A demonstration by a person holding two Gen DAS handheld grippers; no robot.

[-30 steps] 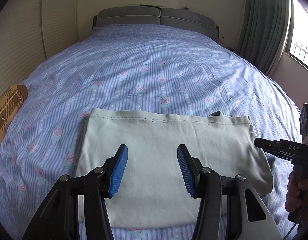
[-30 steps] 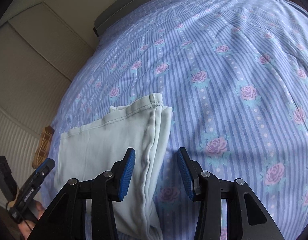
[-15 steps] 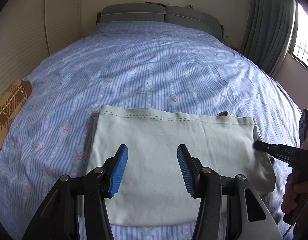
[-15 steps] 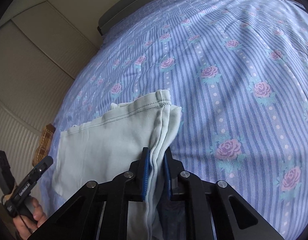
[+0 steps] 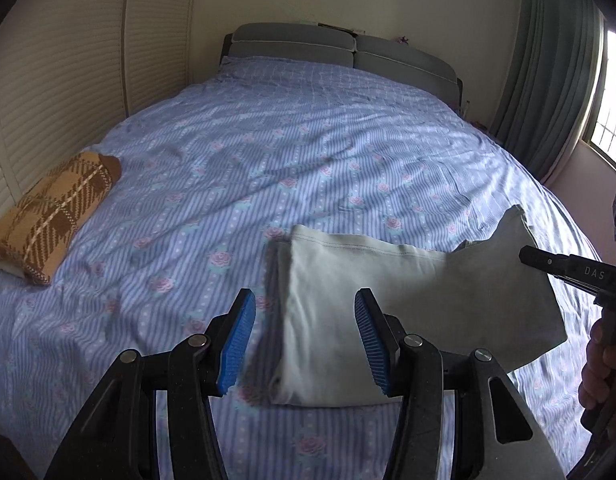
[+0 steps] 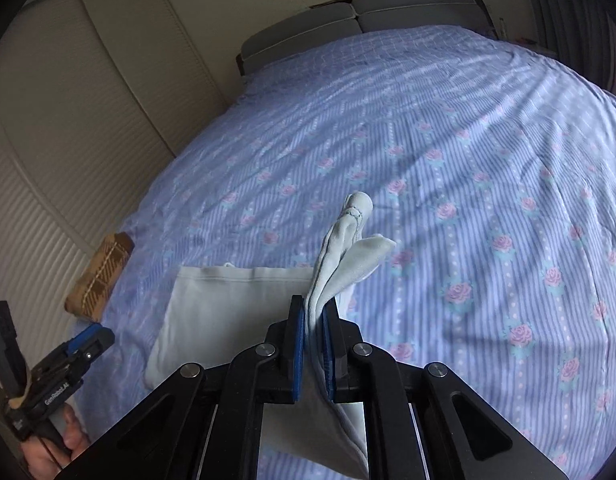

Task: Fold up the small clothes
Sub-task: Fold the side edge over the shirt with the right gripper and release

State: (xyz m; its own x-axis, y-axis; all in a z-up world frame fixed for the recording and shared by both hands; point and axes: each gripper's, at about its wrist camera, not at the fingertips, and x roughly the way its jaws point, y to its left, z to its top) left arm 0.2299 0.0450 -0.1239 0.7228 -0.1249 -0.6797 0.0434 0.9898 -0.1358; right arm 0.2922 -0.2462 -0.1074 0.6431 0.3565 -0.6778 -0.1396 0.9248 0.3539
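A pale grey-green folded garment [image 5: 348, 312] lies on the bed near its front edge. My right gripper [image 6: 312, 354] is shut on the garment's right edge [image 6: 340, 256] and holds that side raised off the bed; the lifted flap [image 5: 504, 276] shows at the right of the left wrist view. My left gripper [image 5: 303, 340] is open and empty, hovering above the garment's left edge. The garment's left part [image 6: 227, 304] still lies flat.
The bed has a blue striped cover with roses [image 5: 308, 152] and a grey headboard [image 5: 340, 46]. A brown plaid folded item [image 5: 51, 216] lies at the bed's left edge, beside louvered doors [image 5: 47, 92]. Curtains and a window [image 5: 604, 112] are at the right.
My right gripper closed on the garment's right edge and lifted it up and leftward. My left gripper moved left and back, from over the garment's middle to its left edge.
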